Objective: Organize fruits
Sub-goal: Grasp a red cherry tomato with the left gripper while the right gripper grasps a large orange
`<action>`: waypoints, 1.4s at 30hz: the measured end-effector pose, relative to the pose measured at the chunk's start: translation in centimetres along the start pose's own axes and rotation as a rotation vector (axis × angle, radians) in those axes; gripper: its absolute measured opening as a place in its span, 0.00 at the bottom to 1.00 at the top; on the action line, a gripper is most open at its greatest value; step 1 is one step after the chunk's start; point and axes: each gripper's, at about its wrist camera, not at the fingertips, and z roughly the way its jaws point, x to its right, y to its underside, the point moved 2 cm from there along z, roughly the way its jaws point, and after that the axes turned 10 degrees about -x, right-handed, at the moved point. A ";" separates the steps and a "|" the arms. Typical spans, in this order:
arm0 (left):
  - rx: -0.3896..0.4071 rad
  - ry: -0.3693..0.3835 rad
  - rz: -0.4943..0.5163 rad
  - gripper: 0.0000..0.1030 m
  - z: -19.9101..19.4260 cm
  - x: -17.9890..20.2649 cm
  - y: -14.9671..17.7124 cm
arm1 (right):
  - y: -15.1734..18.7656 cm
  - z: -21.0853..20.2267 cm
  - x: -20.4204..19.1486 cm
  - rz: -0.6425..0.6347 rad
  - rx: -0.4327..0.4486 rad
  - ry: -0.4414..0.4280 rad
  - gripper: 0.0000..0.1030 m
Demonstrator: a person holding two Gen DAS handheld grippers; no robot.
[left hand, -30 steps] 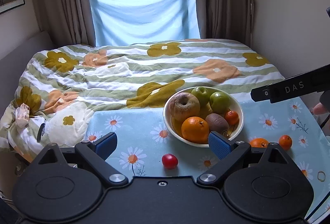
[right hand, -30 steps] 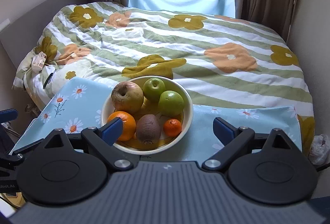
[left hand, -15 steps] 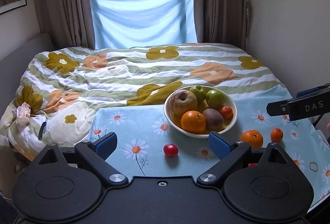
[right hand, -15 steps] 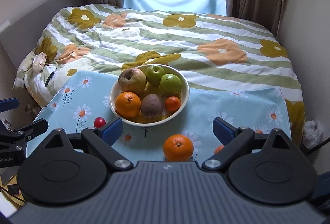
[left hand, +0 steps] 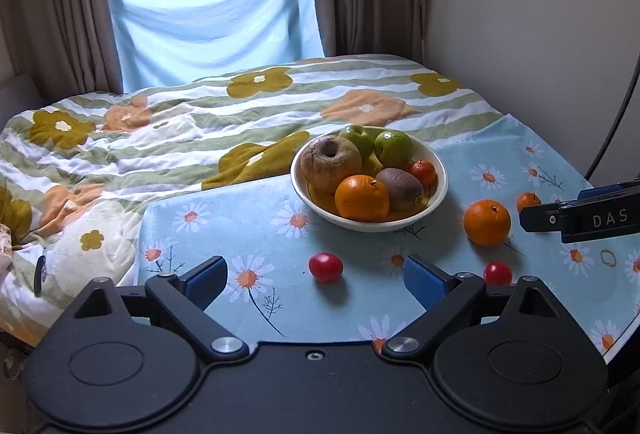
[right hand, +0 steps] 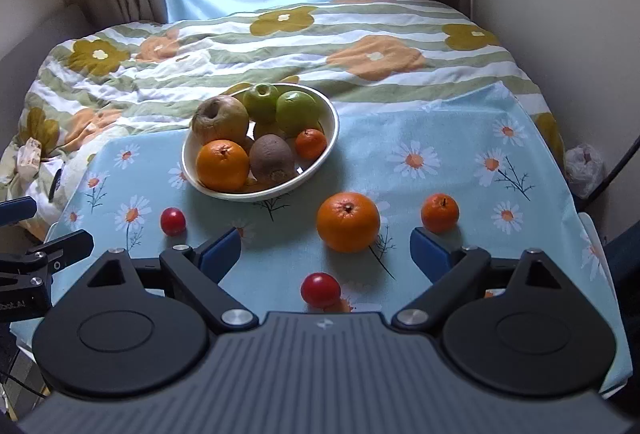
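A white bowl holds a brown apple, two green apples, an orange, a kiwi and a small mandarin. Loose on the daisy cloth lie a big orange, a small mandarin and two red cherry tomatoes. My left gripper is open and empty, with one tomato between its fingers' line. My right gripper is open and empty, just short of the big orange; its side shows in the left wrist view.
The blue daisy cloth covers a low table at the foot of a bed with a flowered quilt. A wall stands close on the right. A plastic bag lies on the floor at right. Cables hang at right.
Both grippers have pulled back and up from the bowl. The loose orange, mandarin and second tomato have come into view. No fruit has moved.
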 end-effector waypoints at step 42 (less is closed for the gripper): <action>-0.134 0.146 0.082 0.37 13.2 -1.4 -0.4 | -0.8 11.1 -0.2 0.061 -0.054 0.119 0.81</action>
